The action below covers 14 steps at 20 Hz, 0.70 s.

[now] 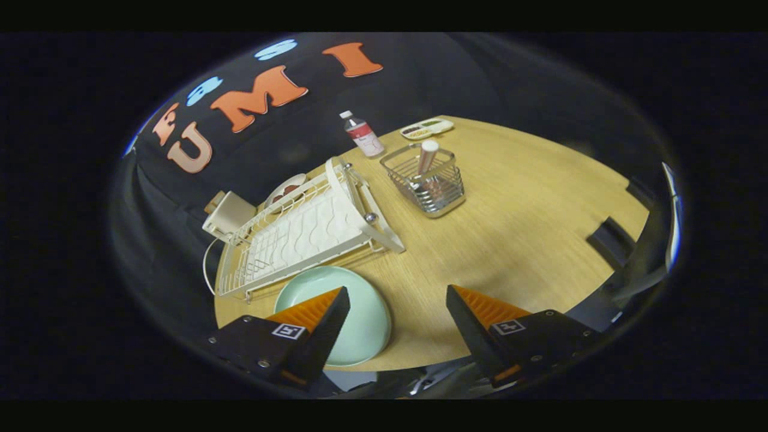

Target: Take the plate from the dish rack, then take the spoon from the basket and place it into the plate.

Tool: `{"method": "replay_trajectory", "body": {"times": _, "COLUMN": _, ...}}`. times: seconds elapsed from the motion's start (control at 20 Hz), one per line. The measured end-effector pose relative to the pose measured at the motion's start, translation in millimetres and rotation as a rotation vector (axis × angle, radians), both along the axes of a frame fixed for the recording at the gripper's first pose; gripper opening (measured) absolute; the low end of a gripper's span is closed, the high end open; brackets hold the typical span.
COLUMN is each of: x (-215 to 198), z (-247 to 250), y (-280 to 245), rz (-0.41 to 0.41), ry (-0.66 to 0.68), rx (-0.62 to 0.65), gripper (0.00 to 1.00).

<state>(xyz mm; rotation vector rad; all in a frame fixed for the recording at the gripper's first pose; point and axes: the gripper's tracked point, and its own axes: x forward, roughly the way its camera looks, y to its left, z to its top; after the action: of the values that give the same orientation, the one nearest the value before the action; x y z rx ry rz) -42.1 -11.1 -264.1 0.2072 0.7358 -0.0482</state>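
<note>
Wooden table (528,198) bears rack (300,237), basket (427,180), bottle (362,134); claw (396,300) spread.

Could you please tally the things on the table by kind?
Plates: 2, a green plate and a plate behind the rack
Dish rack: 1
Basket: 1
Bottle: 1
Tray: 1
Total: 6
The gripper is open.
</note>
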Motion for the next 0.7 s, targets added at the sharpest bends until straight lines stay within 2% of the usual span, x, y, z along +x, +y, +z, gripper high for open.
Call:
{"method": "replay_trajectory", "body": {"times": 0.3, "x": 40.5, "z": 77.9, "y": -10.6, "rz": 0.084, "ry": -0.154, "rx": -0.206, "gripper": 0.99}}
{"method": "replay_trajectory", "body": {"times": 0.55, "x": 70.5, "z": 148.6, "y": 6.9, "rz": 0.162, "ry": -0.304, "rx": -0.302, "gripper": 0.99}}
{"method": "replay_trajectory", "body": {"times": 0.7, "x": 72.2, "z": 173.7, "y": 17.3, "rz": 0.199, "ry": -0.381, "rx": -0.340, "gripper": 0.99}}
